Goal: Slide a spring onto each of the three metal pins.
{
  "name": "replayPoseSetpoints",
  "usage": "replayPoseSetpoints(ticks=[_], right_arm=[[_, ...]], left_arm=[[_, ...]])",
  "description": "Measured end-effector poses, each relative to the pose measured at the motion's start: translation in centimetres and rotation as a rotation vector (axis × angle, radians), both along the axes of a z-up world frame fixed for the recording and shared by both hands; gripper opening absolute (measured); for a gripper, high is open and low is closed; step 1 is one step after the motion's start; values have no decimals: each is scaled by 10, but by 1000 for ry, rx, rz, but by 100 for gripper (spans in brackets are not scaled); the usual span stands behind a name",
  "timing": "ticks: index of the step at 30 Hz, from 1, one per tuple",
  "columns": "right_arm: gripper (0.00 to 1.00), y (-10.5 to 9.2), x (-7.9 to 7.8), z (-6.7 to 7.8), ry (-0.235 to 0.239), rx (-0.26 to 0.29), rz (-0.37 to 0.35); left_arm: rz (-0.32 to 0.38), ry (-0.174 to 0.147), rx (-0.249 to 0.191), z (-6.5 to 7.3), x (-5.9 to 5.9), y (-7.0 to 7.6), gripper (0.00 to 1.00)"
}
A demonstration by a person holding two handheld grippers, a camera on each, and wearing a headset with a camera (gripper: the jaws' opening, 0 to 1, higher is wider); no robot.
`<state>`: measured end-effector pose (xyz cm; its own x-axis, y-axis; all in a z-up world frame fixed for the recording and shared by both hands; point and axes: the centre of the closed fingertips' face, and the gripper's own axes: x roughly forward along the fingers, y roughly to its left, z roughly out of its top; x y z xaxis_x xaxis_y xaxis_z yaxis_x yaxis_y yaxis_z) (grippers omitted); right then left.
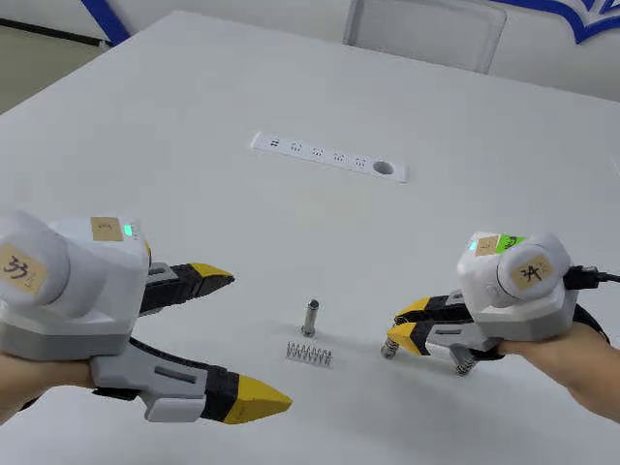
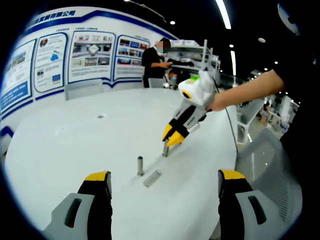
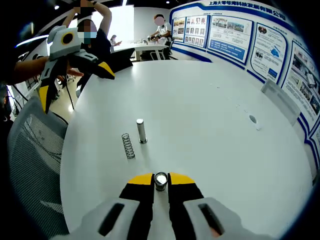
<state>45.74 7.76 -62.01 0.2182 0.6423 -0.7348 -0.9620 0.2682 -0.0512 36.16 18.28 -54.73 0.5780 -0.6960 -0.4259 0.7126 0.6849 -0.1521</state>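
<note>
Head view: a smooth white table (image 1: 194, 116) with a matte sheen is seen, and a white power strip (image 1: 329, 157) with a row of sockets and one round opening lies flat on it at the far side. A pale, translucent chair (image 1: 426, 29) back stands beyond the far edge.

Near the middle of the table a bare pin (image 1: 310, 317) stands upright: a short, polished metal cylinder with a flat round top. Just in front of it, apart from it, a loose spring (image 1: 309, 355) lies on its side, a thin grey wire coil with evenly spaced turns.

The left gripper (image 1: 242, 337) is held at the near left. Its body is of rounded white and grey plastic, and its black jaws end in yellow pointed tips. The jaws are spread wide, with nothing between them.

The right gripper (image 1: 399, 327) is held at the near right, of the same plastic make, with a green light on top. Its jaws are pressed together on a held pin (image 1: 390, 346), which stands on the table to the right of the bare pin. A ribbed, coil-like surface is seen on the lower part of this pin. In the right gripper view its shiny round top is pinched between the yellow tips.

A second coiled piece (image 1: 464, 364) is seen under the right gripper's body; what it is cannot be told clearly.
</note>
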Motion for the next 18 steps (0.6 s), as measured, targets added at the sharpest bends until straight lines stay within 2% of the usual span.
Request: replayPoseSetpoints(ticks=[11,18], right_arm=[[11,0,0,-9,18,-9,-10],[13,0,-2,-6,20,14,-8]], left_arm=[[12,8,0,-2,0,4,89],[10,8,9,-2,1,3,89]])
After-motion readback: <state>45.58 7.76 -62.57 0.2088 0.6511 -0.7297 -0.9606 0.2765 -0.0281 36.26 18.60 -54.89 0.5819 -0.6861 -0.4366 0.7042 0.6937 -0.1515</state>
